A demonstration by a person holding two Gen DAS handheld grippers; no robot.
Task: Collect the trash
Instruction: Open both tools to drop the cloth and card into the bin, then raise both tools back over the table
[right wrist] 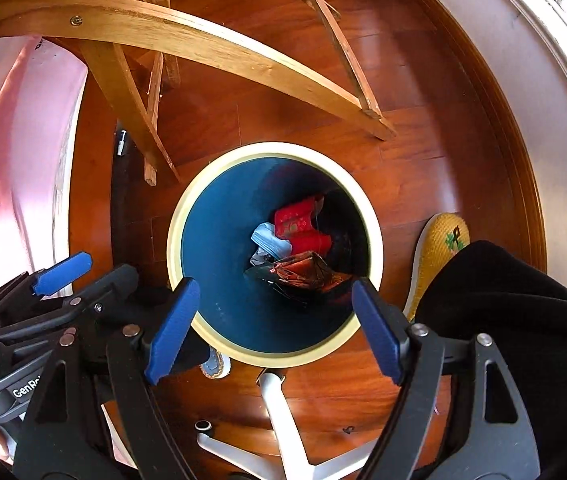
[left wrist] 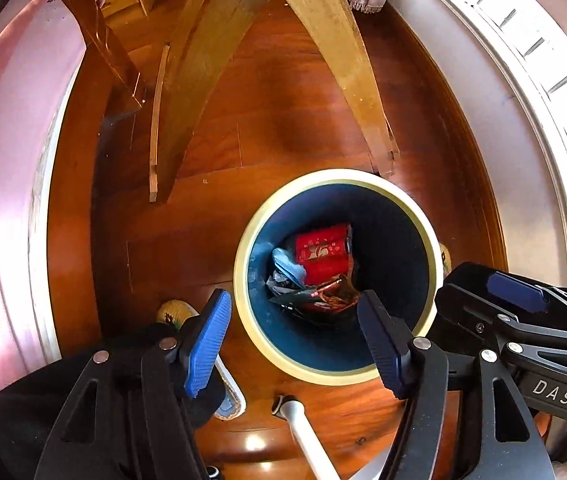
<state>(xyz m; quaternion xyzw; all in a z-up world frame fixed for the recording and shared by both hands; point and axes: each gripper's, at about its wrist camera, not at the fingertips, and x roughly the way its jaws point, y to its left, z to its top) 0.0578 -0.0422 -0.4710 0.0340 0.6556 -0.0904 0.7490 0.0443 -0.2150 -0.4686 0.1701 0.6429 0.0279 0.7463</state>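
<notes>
Left tool [left wrist: 295,344] hanging over the bin [left wrist: 243,280], pointing straight down, jaws spread, nothing between the pads. Right tool [right wrist: 275,328] hovering over the same bin [right wrist: 175,236] just beside it, jaws likewise spread and gripping nothing.

Trash lying at the bottom of the bin, well below both tools: red pack [left wrist: 323,254] toward the far side, blue scrap [left wrist: 289,266] touching its left edge, shiny brown wrapper [left wrist: 333,294] nearest the tools, overlapping a dark wrapper beneath. From the right wrist, same heap showing between the two pads: red pack [right wrist: 299,226], blue scrap [right wrist: 269,240], brown wrapper [right wrist: 303,268].

Bin standing upright on the wooden floor [left wrist: 283,128], near chair legs [left wrist: 339,40] at its far side. Yellow slipper [right wrist: 439,248] resting on the floor just right of the bin.
</notes>
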